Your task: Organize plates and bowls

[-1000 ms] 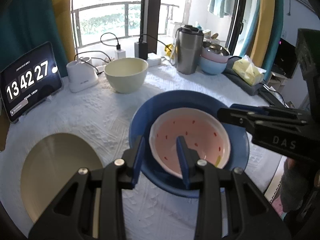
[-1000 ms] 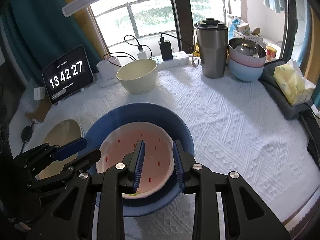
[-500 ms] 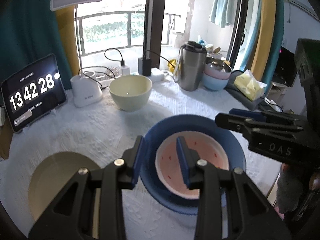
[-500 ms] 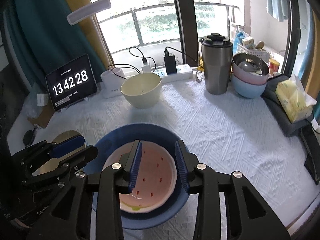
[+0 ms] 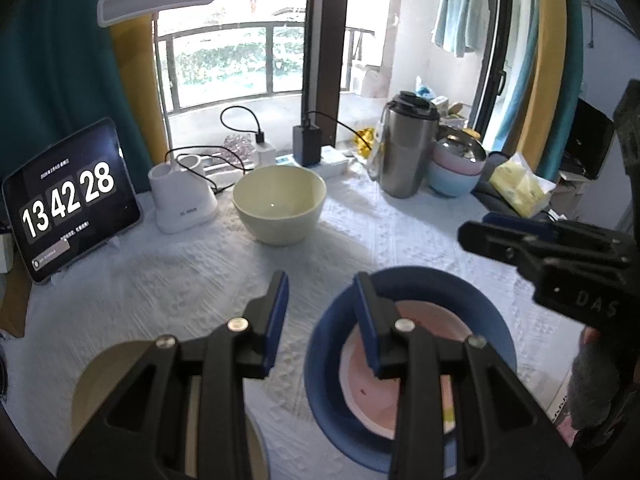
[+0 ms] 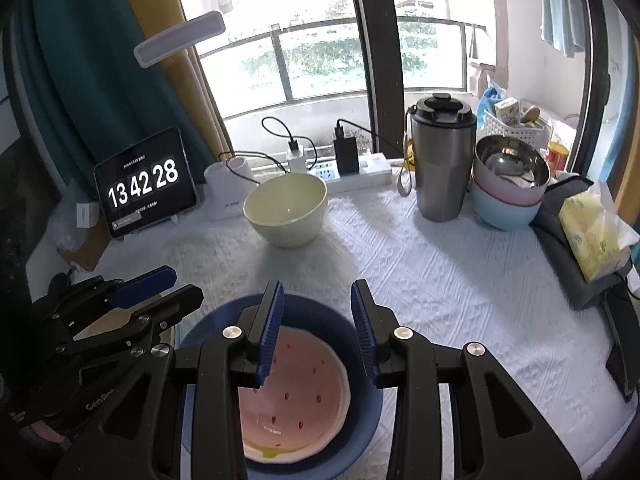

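Nested upright inside a wide blue bowl (image 6: 362, 420) near the front edge of the white tablecloth (image 6: 460, 280): a pink watermelon-patterned plate (image 6: 304, 396) with red seed marks and a green rim patch at its near side. Lying flat on the tablecloth just left of the blue bowl, a beige plate (image 5: 104, 372); standing upright and empty farther back, a cream bowl (image 6: 286, 210). Stacked at the tablecloth's far right corner, a steel bowl (image 6: 510, 160) in a pink bowl (image 6: 500, 192) in a light-blue bowl (image 6: 504, 214)
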A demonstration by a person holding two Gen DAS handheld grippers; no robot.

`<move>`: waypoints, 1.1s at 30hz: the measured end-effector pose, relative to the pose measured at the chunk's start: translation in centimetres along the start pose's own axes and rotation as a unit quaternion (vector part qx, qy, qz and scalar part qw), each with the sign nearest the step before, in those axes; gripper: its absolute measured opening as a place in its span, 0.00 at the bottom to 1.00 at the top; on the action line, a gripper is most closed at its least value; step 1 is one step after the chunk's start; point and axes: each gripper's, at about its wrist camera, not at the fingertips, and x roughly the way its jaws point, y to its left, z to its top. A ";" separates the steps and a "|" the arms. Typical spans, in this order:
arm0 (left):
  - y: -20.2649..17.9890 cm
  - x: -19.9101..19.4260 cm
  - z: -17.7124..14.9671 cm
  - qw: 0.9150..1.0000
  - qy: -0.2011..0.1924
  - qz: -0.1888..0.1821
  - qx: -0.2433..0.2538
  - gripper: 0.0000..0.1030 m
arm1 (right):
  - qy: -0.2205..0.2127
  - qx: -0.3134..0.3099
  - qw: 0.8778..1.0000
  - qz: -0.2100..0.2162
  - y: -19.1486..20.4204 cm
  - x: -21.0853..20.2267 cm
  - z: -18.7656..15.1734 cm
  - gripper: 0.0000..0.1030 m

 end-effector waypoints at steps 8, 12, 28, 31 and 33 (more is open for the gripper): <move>0.9 1.5 1.5 1.000 0.005 -0.005 -0.027 0.34 | -0.006 0.001 1.000 -0.001 -0.7 0.8 1.8 0.36; 0.9 2.7 2.4 0.999 0.012 -0.008 -0.035 0.34 | -0.014 -0.006 1.000 -0.003 -0.8 1.2 2.7 0.36; 2.9 5.6 4.9 0.997 -0.028 0.072 -0.005 0.34 | -0.013 -0.078 0.997 -0.018 -0.2 5.3 6.5 0.36; 3.6 6.5 5.1 0.996 -0.034 0.084 -0.005 0.34 | -0.004 -0.085 0.996 -0.019 -0.3 6.5 7.3 0.36; 4.4 7.2 5.4 0.996 -0.028 0.080 -0.017 0.34 | 0.003 -0.087 0.996 -0.014 -0.3 7.4 7.7 0.36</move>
